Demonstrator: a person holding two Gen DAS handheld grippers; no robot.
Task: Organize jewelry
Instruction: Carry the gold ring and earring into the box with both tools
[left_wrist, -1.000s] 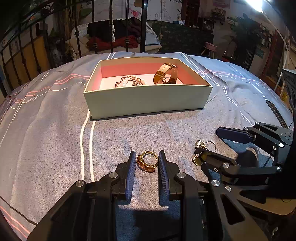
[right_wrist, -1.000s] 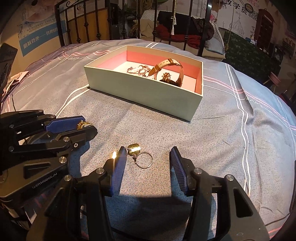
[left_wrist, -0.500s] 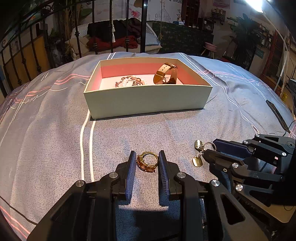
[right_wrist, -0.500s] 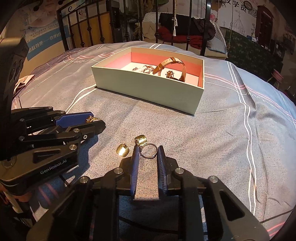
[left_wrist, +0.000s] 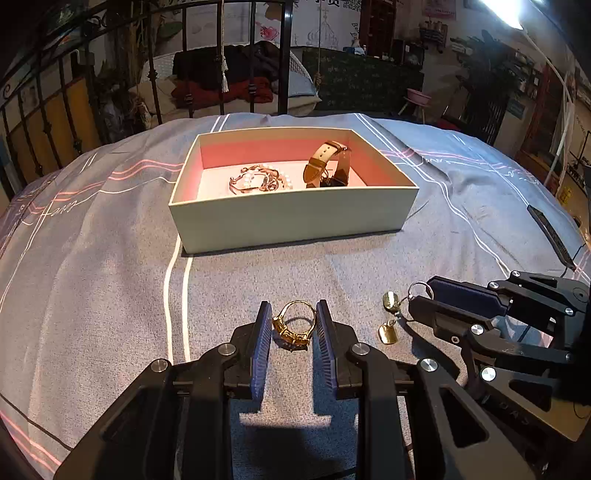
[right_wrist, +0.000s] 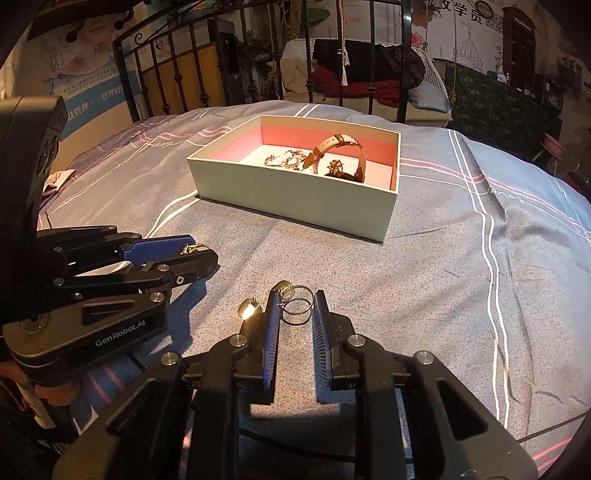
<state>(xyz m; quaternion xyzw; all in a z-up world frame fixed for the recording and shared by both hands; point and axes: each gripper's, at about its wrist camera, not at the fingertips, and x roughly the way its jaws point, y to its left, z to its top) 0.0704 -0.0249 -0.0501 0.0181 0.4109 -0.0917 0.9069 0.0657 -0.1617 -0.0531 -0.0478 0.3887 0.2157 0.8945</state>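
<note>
Bedroom setting, iron bedstead behind, grey striped bedspread (left_wrist: 110, 280) as work surface. Item one: gold ring (left_wrist: 294, 325), ornate setting, lying on the cloth at 6 o'clock in my left view, bracketed by my left gripper (left_wrist: 291, 323); fingers narrow, both pads touching or all but touching the band, so I judge it held. Small, stiff, light, likely slippery on its polished hoop; best pinched across the band, with the setting kept clear of the pads. Item two: keyring (right_wrist: 298, 311), thin steel loop with two small gold charms (right_wrist: 249, 309), at 6 o'clock in my right view, inside my right gripper (right_wrist: 295, 310); fingers narrow, closed onto the loop's edges. Loop rigid, charms dangle freely on short links and will swing on lifting; take the loop, not the charms. Destination: open box (left_wrist: 291, 218), pale outside, pink lining, at 12 o'clock, well apart from both pieces. Contents already lodged: tan-strapped watch (left_wrist: 327, 162) at its right, tangled pearl bracelet (left_wrist: 258, 179) at centre. Both grippers sit just beside one another.
</note>
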